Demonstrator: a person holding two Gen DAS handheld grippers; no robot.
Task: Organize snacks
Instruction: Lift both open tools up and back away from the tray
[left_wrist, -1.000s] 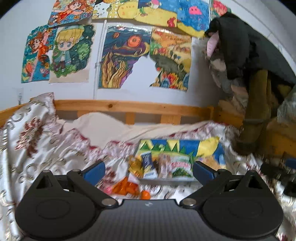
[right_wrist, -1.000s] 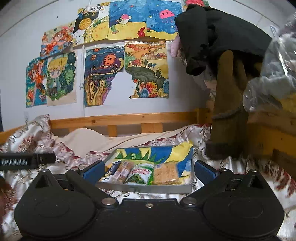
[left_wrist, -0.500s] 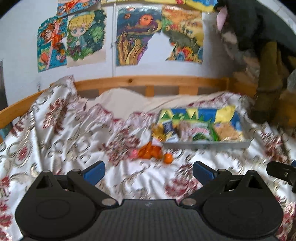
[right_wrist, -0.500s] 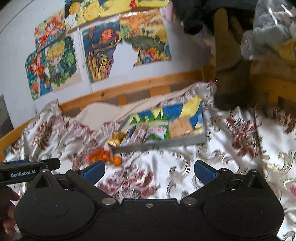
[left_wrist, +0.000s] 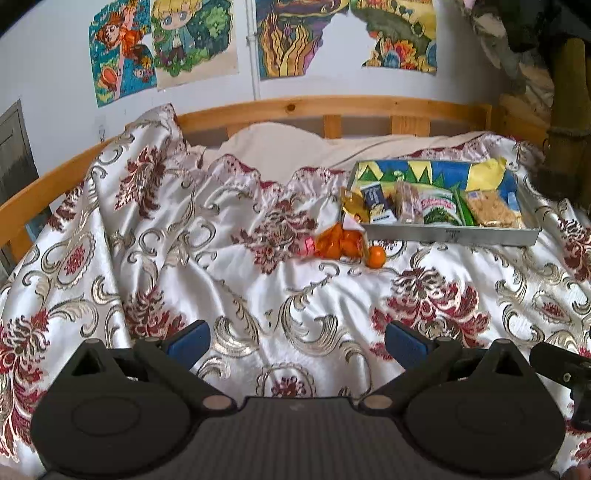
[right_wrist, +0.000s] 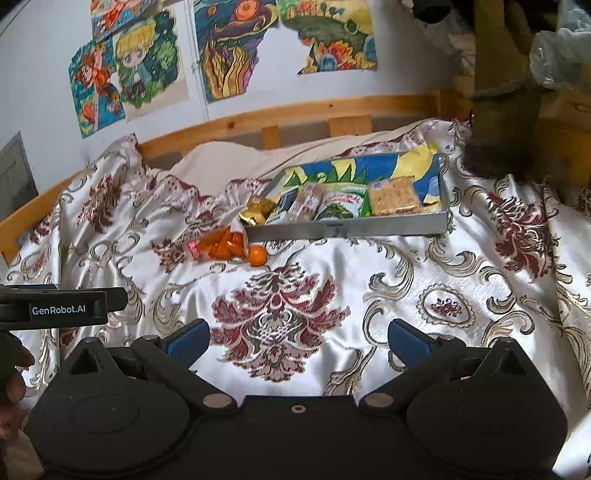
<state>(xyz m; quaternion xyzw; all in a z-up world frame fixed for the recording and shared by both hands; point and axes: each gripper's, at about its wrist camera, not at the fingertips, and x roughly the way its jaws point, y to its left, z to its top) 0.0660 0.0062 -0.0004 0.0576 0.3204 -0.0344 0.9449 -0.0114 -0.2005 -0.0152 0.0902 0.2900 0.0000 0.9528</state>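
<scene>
Bright children's drawings paper the wall behind the bed, and across the bed lies a glossy white bedspread with red and gold flowers (left_wrist: 258, 288) where my work sits. Toward the far right rests a shallow grey metal tray (left_wrist: 454, 234), lined with a blue-and-yellow picture and already holding a row of packets: a dark blue one, a brownish one, a green-and-white pouch (left_wrist: 441, 210) and a pale cracker pack (left_wrist: 493, 212). Just off the tray's left corner, not yet inside, lie a crumpled gold foil wrapper (left_wrist: 352, 206) touching the rim, a clear bag of orange sweets (left_wrist: 340, 243) below it, and one small loose orange ball (left_wrist: 376, 256) beside the bag. A second ago I was up close to the tray; now I have drawn well back and tilted down, so a wide stretch of bedspread lies between me and the snacks. I judge that this is a pause between picks, with the three stragglers left to gather. My left gripper (left_wrist: 295, 339) has its jaws wide apart and empty, and my right gripper (right_wrist: 297, 339) is the same, holding nothing. In the right view the left tool shows at the left edge, with part of a hand (right_wrist: 13, 373) under it. Reaching the orange bag means travelling forward again, and the slippery folds may let the ball roll.
</scene>
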